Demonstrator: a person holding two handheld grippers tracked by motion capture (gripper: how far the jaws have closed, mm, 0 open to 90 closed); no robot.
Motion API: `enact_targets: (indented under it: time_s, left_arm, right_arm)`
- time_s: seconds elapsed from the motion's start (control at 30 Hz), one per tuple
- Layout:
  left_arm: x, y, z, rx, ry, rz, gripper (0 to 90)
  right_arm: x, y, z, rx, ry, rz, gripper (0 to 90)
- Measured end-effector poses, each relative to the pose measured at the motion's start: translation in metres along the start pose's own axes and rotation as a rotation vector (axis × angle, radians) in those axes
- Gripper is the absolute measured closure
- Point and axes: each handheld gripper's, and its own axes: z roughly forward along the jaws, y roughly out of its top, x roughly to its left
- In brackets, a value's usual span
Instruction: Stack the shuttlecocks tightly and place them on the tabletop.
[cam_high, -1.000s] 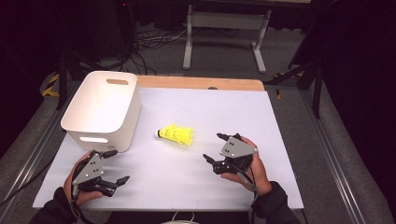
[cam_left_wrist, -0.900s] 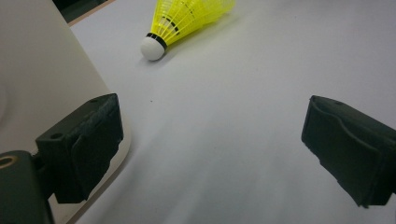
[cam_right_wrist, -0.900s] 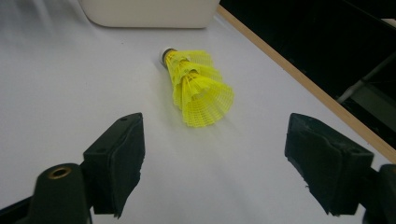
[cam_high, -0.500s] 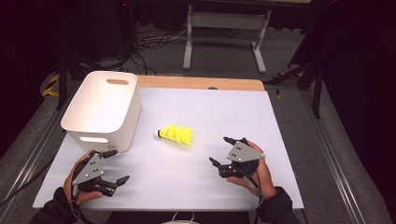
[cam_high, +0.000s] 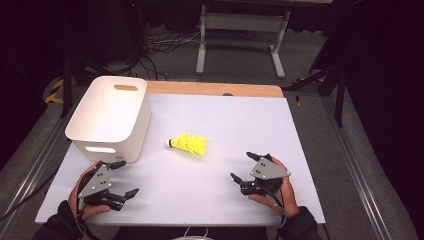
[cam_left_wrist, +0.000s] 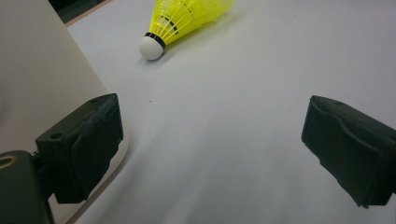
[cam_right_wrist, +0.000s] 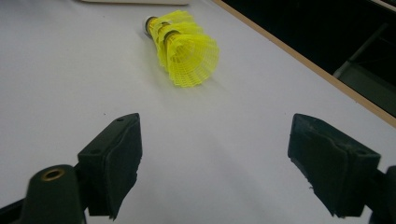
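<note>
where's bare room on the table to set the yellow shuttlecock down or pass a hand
Free: the white sheet right of the yellow plastic shuttlecock out to the table's right edge; the far strip behind it, bordered by the wooden table edge; the middle front between the left tongs and right tongs. Crowded: the left side, where the white plastic bin sits.

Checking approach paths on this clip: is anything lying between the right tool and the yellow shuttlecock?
Nothing visible does. Bare white table lies between the right tool, jaws open, and the shuttlecock, which lies on its side with its skirt toward that tool. The white bin stands off to the far side.
</note>
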Motion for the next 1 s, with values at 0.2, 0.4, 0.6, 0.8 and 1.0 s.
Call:
enact_targets:
  time_s: [0.2,0.4,0.6,0.8,1.0]
  left_arm:
    - [0.0,0.0,0.0,0.005,0.002,0.004,6.1]
    - [0.0,0.0,0.0,0.003,0.006,0.004,6.1]
    - [0.0,0.0,-0.001,-0.002,0.005,-0.001,6.1]
    - [0.0,0.0,-0.002,-0.016,0.007,-0.007,6.1]
    - [0.002,-0.001,-0.002,-0.022,0.003,-0.016,6.0]
  right_arm:
    - [0.0,-0.012,-0.002,-0.014,-0.004,0.028,16.8]
    - [-0.002,-0.023,-0.008,-0.024,-0.025,0.031,15.2]
    - [-0.007,-0.031,-0.015,-0.04,-0.047,0.05,12.1]
    - [-0.009,-0.037,-0.017,-0.023,-0.062,0.06,9.0]
    - [-0.008,-0.037,-0.012,-0.018,-0.055,0.068,8.4]
